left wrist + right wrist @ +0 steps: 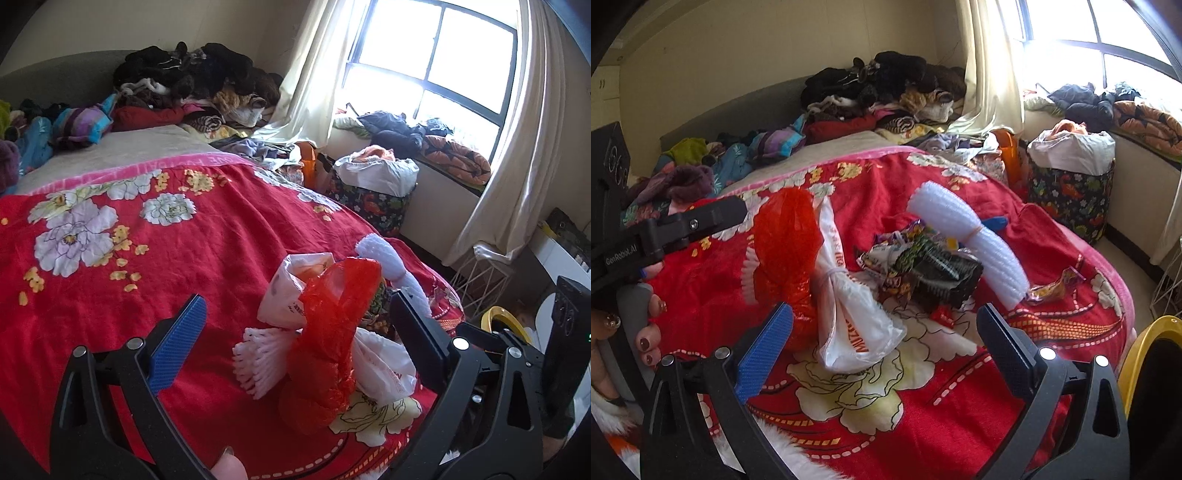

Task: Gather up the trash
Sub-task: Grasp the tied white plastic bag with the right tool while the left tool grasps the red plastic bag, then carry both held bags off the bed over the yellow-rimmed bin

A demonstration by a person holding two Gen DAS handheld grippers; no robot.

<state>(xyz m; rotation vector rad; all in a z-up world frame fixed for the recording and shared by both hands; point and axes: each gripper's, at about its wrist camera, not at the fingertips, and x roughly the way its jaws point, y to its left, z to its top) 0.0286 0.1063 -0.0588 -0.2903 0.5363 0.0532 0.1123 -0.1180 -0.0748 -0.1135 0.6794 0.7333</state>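
Note:
Trash lies on the red floral bedspread (pixel 207 236). A crumpled red plastic bag (pixel 332 332) stands between the open fingers of my left gripper (pixel 295 325), with a white foam net (pixel 258 362) and a knotted white plastic bag (pixel 384 365) beside it. In the right wrist view the red bag (pixel 786 243) and white bag (pixel 849 314) lie just ahead of my open, empty right gripper (pixel 886 328). Behind them are crumpled snack wrappers (pixel 905 251), a black tray (pixel 945 277), a white foam roll (pixel 967 240) and a loose wrapper (pixel 1049 288).
Piled clothes (pixel 192 81) cover the bed's far end. A floral hamper (pixel 1071 192) full of laundry stands by the window wall. A yellow-rimmed bin (pixel 1145 354) is at the lower right, off the bed. The left gripper's body (pixel 672 229) enters the right view's left side.

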